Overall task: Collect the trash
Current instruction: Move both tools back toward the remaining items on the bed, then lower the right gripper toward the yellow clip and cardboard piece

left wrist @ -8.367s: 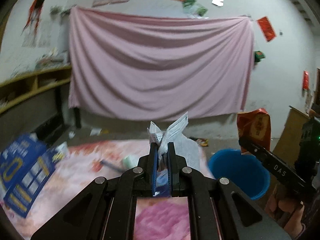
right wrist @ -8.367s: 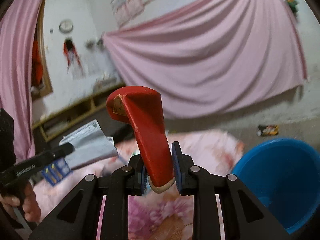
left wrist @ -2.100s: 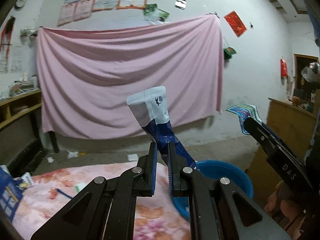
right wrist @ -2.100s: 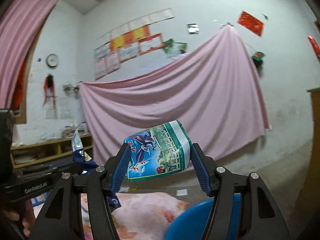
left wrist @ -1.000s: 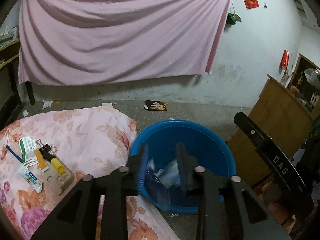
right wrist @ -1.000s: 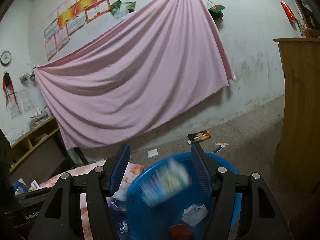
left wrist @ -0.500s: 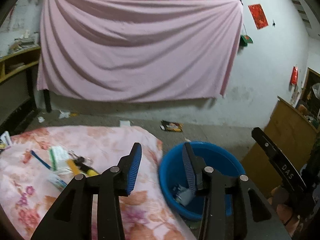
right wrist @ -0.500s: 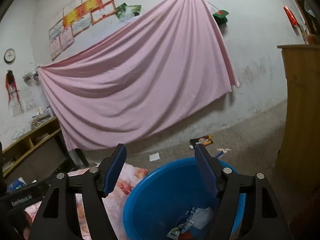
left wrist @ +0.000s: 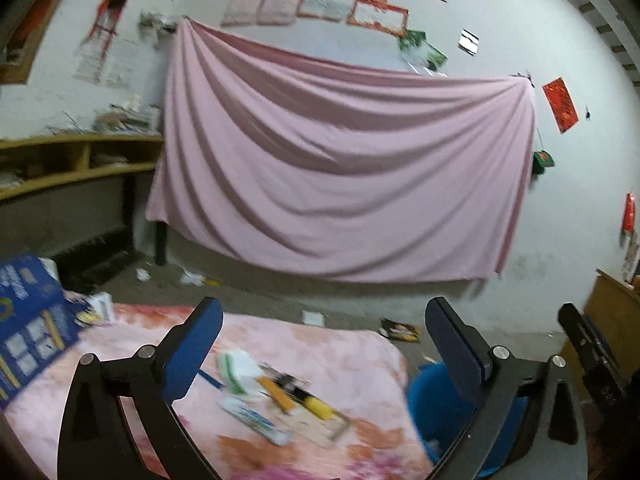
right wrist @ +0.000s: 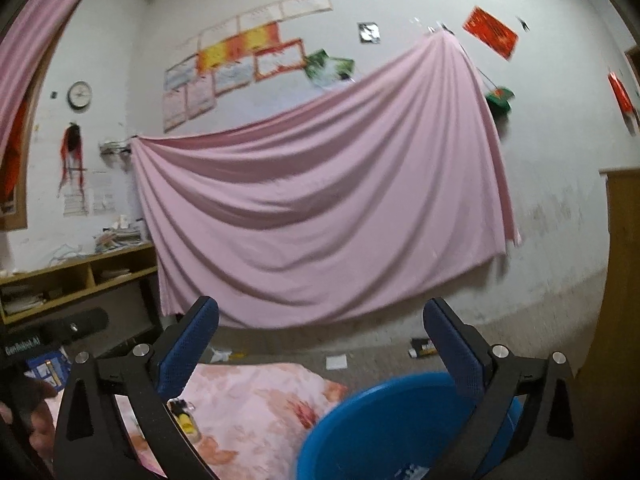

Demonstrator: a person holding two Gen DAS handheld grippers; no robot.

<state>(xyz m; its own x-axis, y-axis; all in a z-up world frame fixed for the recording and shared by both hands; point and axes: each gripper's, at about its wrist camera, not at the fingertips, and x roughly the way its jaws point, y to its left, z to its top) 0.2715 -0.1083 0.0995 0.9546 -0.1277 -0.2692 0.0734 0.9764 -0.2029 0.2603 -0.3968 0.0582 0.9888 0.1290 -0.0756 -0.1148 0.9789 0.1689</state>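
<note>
You are holding both the left gripper [left wrist: 324,344] and right gripper [right wrist: 320,344] spread wide, empty. Remaining scraps [left wrist: 256,416] are lying on the blanket [left wrist: 360,356] beside the bucket [right wrist: 384,420]; likely light, flimsy — pinch an edge.

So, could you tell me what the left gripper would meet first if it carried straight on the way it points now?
Probably the small clutter on the floral blanket; the open left gripper frames it. Depth is unclear, and motion blur hides which item lies first.

The matte black two-finger left gripper [left wrist: 324,344] is showing blue textured finger pads [left wrist: 192,354] and silver screws; the matching black right gripper [right wrist: 320,344] is wearing identical blue pads.
</note>
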